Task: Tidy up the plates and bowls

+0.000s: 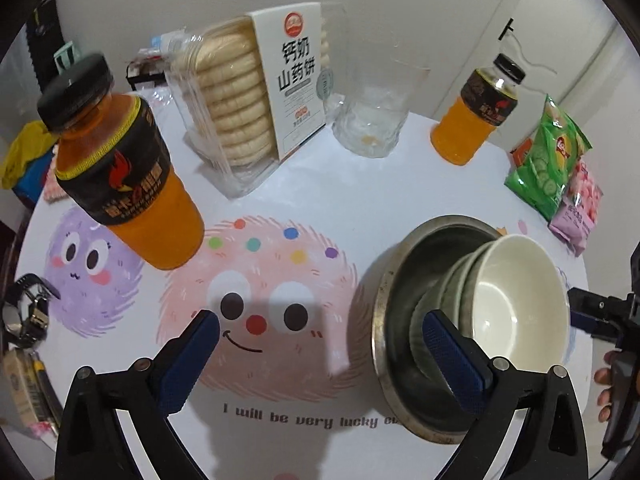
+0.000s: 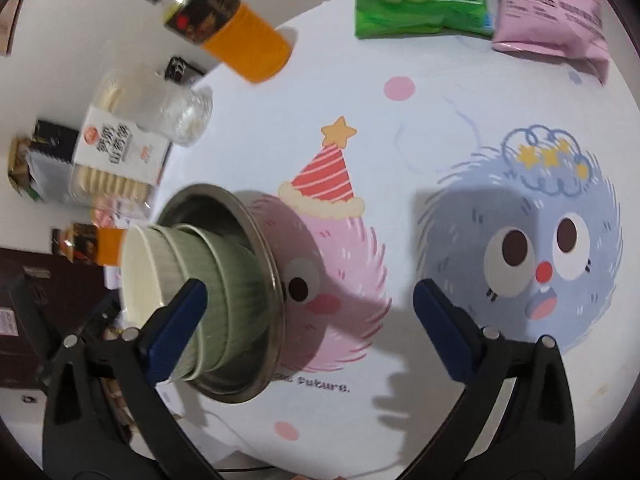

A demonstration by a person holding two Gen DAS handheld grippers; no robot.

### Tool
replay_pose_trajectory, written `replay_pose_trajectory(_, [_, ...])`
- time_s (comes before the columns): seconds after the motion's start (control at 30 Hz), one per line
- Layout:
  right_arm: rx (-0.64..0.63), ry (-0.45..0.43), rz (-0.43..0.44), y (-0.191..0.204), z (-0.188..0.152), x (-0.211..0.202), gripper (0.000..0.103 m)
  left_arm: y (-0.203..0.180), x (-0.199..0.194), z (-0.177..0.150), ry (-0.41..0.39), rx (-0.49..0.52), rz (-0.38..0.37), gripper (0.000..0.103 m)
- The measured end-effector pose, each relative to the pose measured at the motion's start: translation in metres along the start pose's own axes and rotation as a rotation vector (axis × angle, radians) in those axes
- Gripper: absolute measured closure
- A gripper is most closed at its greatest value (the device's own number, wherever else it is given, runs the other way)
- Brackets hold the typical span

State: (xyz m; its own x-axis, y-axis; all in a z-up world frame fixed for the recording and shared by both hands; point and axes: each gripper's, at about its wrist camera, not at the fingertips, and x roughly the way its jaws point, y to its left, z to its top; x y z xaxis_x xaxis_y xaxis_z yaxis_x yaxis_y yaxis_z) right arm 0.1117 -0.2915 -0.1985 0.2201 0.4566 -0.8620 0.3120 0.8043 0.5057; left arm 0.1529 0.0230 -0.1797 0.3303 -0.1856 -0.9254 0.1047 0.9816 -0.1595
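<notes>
Cartoon-monster cloth covers the round surface (image 1: 340,200), with fuzzy pink and purple faces all over it. Only the left wrist view catches the purple monster and a wristwatch (image 1: 24,312) at the left edge; the right wrist view instead shows a blue monster and a party-hat print that the other misses.

Main thing: a steel bowl (image 1: 394,304) sits on the surface at front right in the left view, and nested inside it are green bowls (image 2: 224,280) with a cream bowl (image 1: 516,300) on top. In the left view the cream bowl looks tipped, its mouth facing up and toward the camera. It holds nothing.

Left gripper (image 1: 320,352) is spread wide with nothing in it, one finger hanging just in front of the steel bowl's rim. Right gripper (image 2: 310,316) is wide apart too and holds nothing, its left finger overlapping the green bowls in the picture; can't tell if it touches.

Further back: two orange drink bottles (image 1: 120,168), a clear box of biscuits (image 1: 248,96), a glass cup (image 1: 372,120), a green chip bag (image 1: 548,160) and a pink snack bag (image 1: 576,208).
</notes>
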Motion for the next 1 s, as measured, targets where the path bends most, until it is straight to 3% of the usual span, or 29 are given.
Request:
replay_pose_trajectory(0.23, [-0.060,-0.029,-0.048,0.025,0.000,-0.021,0.000,-0.024,-0.012,-0.005,0.022,0.056,0.016,0.000])
replay_pose_trajectory(0.53, [-0.089,0.024,-0.101,0.044,-0.016,-0.042,0.000,-0.042,-0.054,-0.010,0.042,0.095,0.057,0.000])
replay_pose_trajectory(0.73, [-0.147,0.000,-0.120,0.070,-0.033,-0.066,0.001,-0.050,-0.085,-0.012,-0.003,0.081,0.073,0.000])
replay_pose_trajectory(0.87, [-0.187,-0.021,-0.208,0.086,-0.045,-0.079,0.001,-0.055,-0.108,-0.015,-0.045,0.080,0.105,0.000])
replay_pose_trajectory(1.0, [-0.182,-0.056,-0.191,0.094,-0.055,-0.094,0.001,-0.058,-0.132,-0.016,-0.103,0.084,0.117,0.000])
